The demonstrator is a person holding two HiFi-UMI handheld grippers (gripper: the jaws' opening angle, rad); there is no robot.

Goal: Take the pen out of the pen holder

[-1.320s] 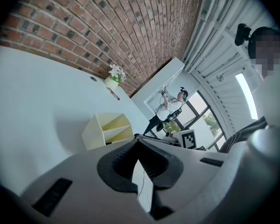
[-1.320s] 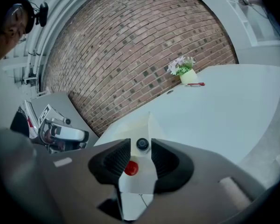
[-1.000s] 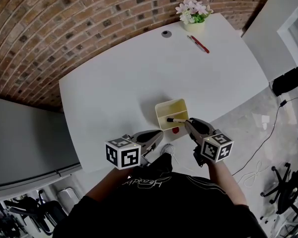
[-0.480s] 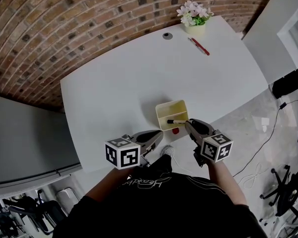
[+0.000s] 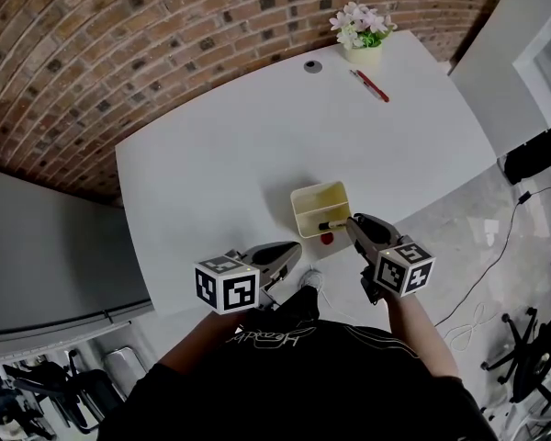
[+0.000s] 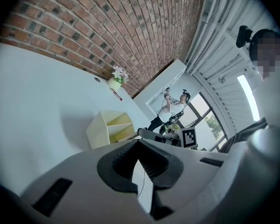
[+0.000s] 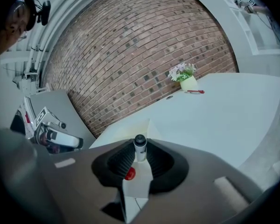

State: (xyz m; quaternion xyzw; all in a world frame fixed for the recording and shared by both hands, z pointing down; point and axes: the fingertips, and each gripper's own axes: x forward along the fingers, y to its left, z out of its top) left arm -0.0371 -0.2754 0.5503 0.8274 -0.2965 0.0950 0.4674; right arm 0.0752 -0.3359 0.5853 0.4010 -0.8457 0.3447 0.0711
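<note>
The right gripper [image 5: 352, 225] had just been closing its jaws and now pinched the pen [image 5: 331, 225], held level over the pen holder [image 5: 297, 211] by the desk's [image 5: 239, 154] front edge. It probably only needed drawing clear. The left gripper [image 5: 289, 251] was closed, empty.

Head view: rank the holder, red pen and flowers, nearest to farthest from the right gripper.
From the right gripper, whose jaws have just closed further on the pen:
1. Holder, just ahead.
2. Red pen, far side.
3. Flowers, far edge.
</note>
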